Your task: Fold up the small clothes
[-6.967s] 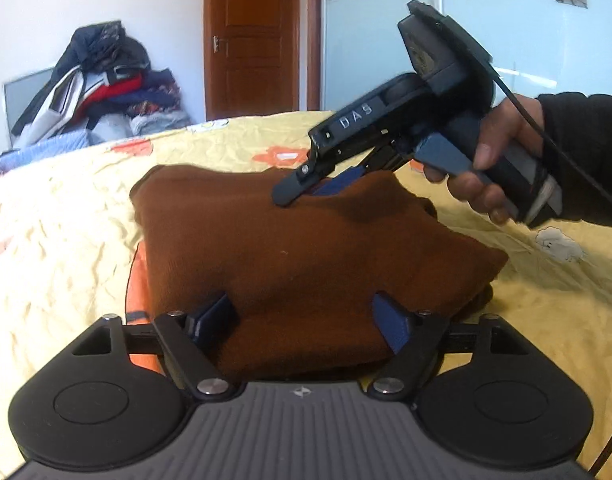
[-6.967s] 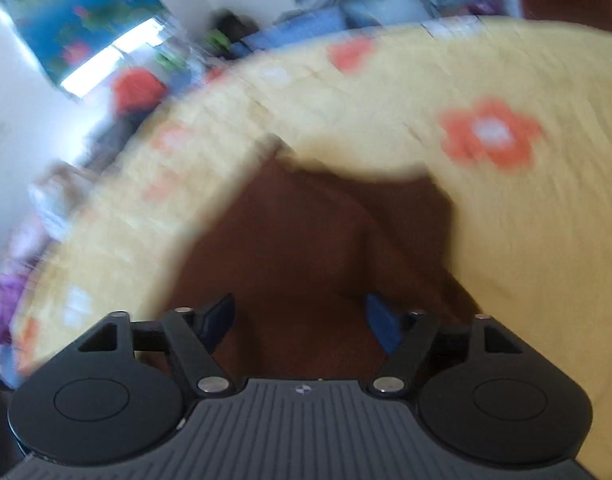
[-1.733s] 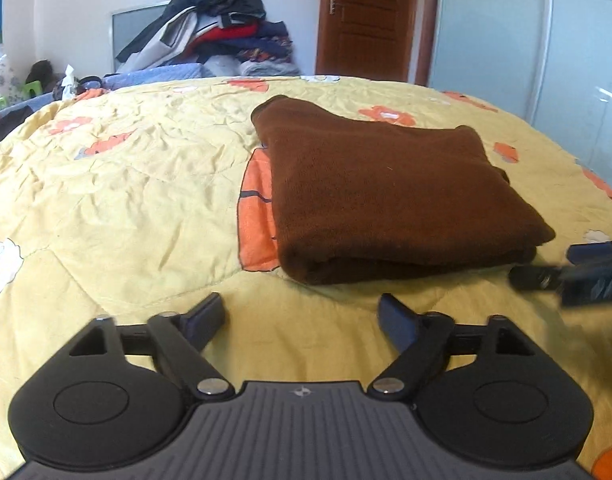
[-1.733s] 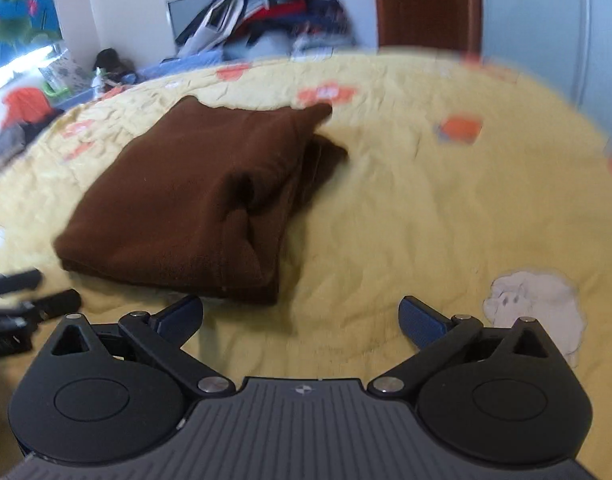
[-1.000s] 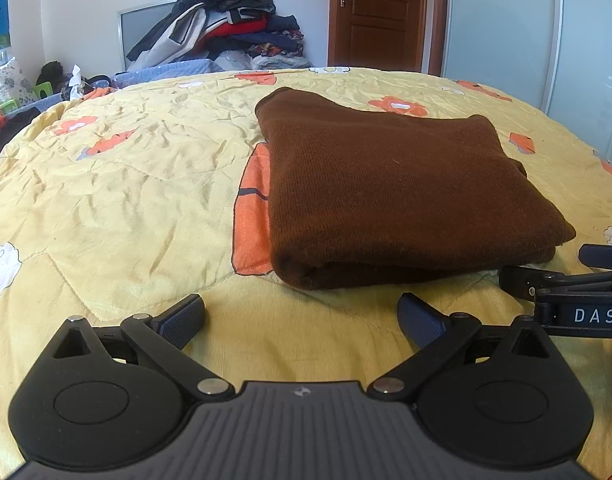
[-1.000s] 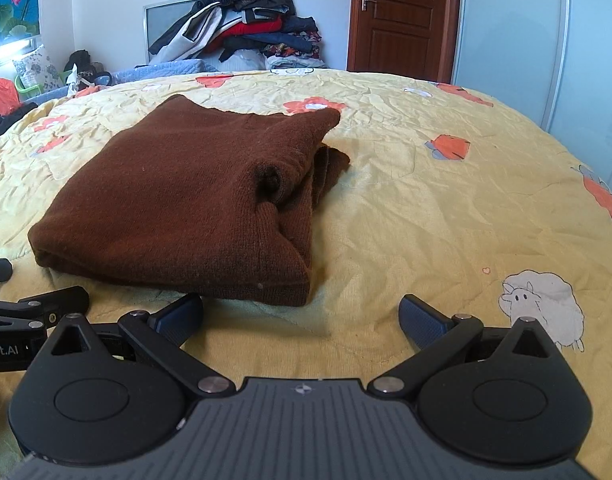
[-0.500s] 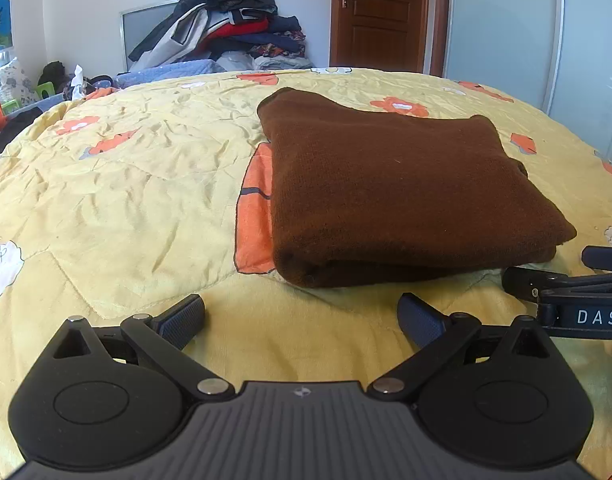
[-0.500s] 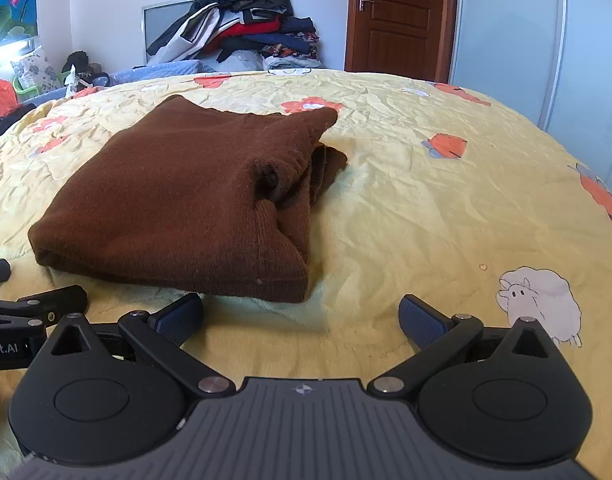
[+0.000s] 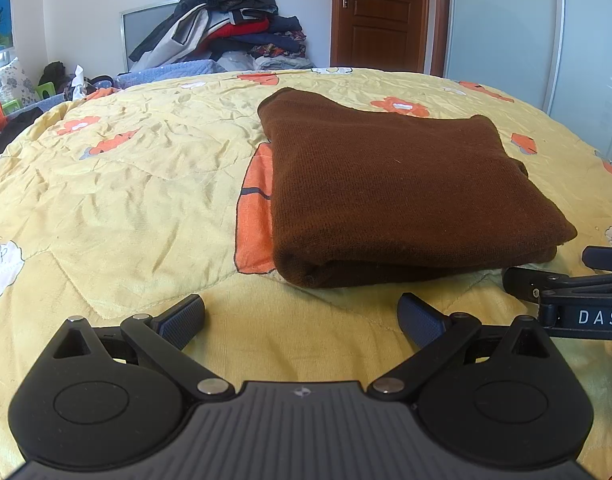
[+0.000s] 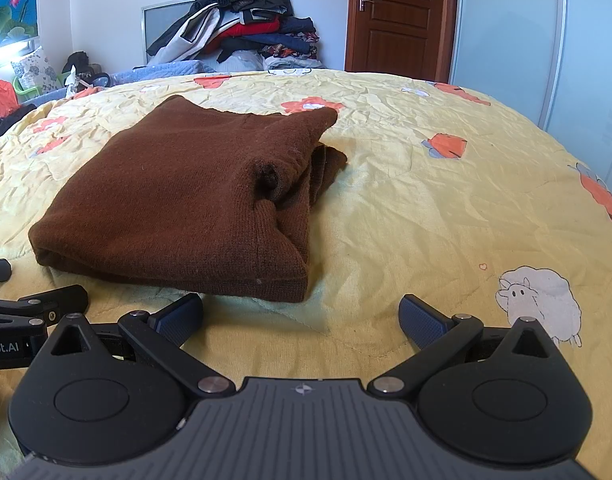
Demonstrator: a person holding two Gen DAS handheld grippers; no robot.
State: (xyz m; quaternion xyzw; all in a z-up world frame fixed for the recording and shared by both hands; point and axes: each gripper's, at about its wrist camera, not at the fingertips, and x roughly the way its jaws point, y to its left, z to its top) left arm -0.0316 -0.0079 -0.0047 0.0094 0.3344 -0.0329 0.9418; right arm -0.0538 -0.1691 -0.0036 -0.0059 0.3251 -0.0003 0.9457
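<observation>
A brown knit sweater lies folded into a flat rectangle on the yellow flowered bedspread; in the right wrist view the sweater shows its stacked layers along the right edge. My left gripper is open and empty, just short of the sweater's near fold. My right gripper is open and empty, in front of the sweater's near right corner. Each gripper shows at the edge of the other's view: the right one and the left one.
A pile of mixed clothes is heaped against the far wall beyond the bed. A wooden door and a pale sliding wardrobe stand at the back right. Clutter sits beside the bed's far left.
Over the last second almost nothing has moved. Earlier both grippers drew back from the sweater and let it lie folded; they now rest side by side in front of it.
</observation>
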